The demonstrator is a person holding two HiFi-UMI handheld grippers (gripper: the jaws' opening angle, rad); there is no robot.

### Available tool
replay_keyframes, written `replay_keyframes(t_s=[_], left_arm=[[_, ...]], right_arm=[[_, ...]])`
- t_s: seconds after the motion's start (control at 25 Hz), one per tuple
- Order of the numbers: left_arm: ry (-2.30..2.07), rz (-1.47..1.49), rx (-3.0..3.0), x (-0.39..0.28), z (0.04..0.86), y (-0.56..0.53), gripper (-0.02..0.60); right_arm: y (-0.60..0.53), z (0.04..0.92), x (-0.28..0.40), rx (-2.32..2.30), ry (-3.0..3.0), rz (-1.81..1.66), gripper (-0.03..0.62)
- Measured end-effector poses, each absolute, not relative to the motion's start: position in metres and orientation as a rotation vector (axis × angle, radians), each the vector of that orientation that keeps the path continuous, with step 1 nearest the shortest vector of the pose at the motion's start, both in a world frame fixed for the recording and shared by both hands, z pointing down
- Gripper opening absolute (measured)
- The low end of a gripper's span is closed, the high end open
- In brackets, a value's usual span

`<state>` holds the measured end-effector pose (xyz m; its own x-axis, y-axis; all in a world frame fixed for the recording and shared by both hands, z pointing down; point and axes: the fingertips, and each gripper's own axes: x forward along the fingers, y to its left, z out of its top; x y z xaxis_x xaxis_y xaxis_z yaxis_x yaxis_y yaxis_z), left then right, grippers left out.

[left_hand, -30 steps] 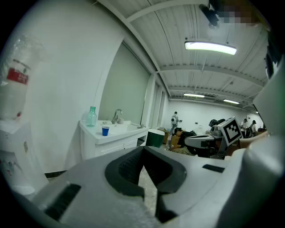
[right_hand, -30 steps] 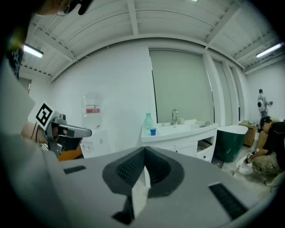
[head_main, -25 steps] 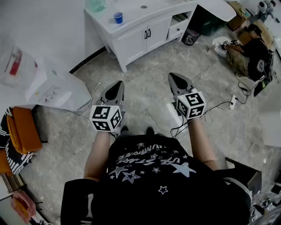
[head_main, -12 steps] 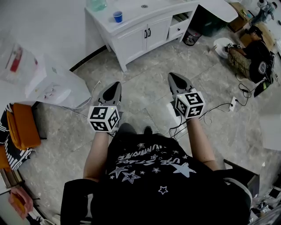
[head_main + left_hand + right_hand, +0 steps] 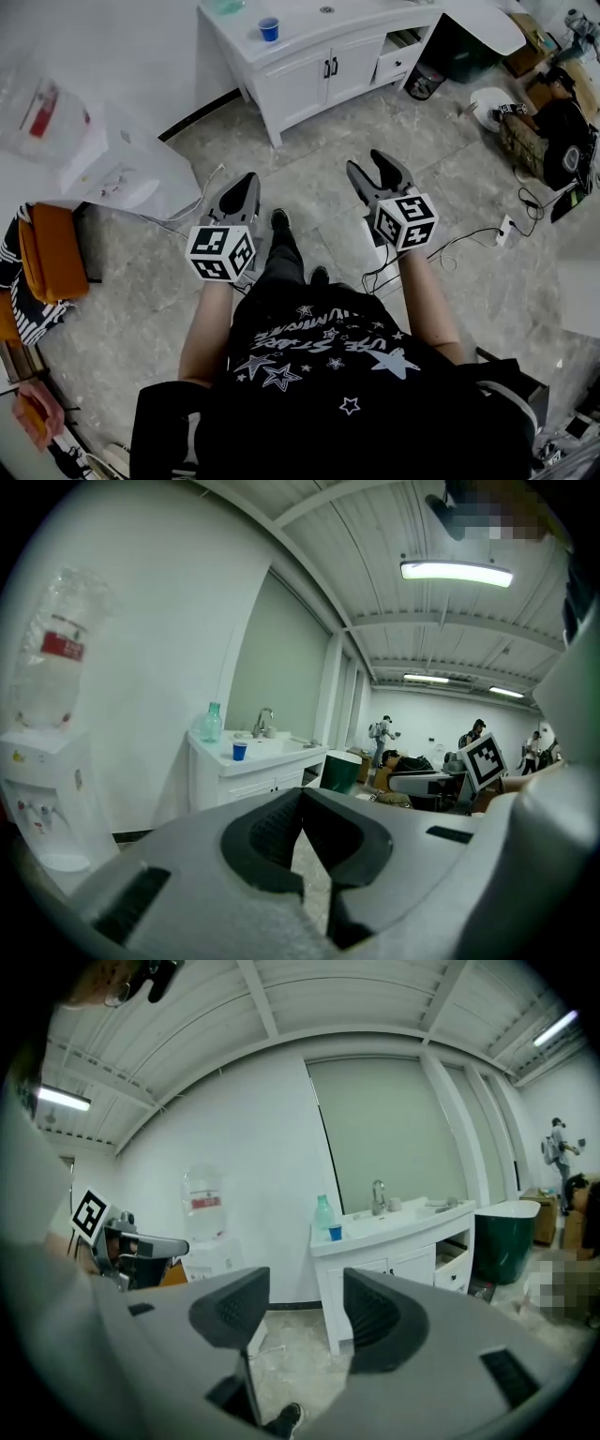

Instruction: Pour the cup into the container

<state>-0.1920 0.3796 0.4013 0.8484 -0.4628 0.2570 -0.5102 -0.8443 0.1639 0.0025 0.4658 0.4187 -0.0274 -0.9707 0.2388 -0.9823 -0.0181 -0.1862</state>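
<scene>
The cup [image 5: 269,29], a small blue one, stands upright on the top of the white vanity cabinet [image 5: 309,70], well apart from both grippers; neither gripper touches or holds it. The right gripper [image 5: 370,167] is empty: its jaws have just been opening and now stand moderately apart, with only bare floor and the cabinet visible through the gap in the right gripper view. The left gripper [image 5: 247,180] has its jaws brought together at the tips, and the left gripper view shows nothing clamped between the pads. Both grippers are carried side by side in front of the person's body, pointed toward the cabinet and angled slightly below level, with one shoe [image 5: 279,220] set forward on the floor between them. This carriage is judged to be an approach posture, with the task proper not yet begun. The parting of the right jaws is judged to be preparation for taking the cup from the side. A greenish bottle [image 5: 225,5] stands just beside the cup, near the wall end of the cabinet top, and a faucet and basin lie further along it. Which item serves as the container cannot be determined. A water dispenser [image 5: 122,173] stands against the wall to the left of the cabinet.
</scene>
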Motion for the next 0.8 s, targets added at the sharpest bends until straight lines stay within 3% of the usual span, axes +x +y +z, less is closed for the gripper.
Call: replay_keyframes(t_s=[0.24, 0.8], left_arm=[[-0.721, 0.300, 2.776, -0.180, 0.413, 0.349, 0.011], [-0.716, 0.314, 2.745, -0.139, 0.420, 0.202, 0.011]], right_arm=[[0.435, 0.430, -0.001, 2.078, -2.174, 0.489, 0.356], [0.294, 0.435, 0.044, 2.085, -2.139, 0.514, 0.414]])
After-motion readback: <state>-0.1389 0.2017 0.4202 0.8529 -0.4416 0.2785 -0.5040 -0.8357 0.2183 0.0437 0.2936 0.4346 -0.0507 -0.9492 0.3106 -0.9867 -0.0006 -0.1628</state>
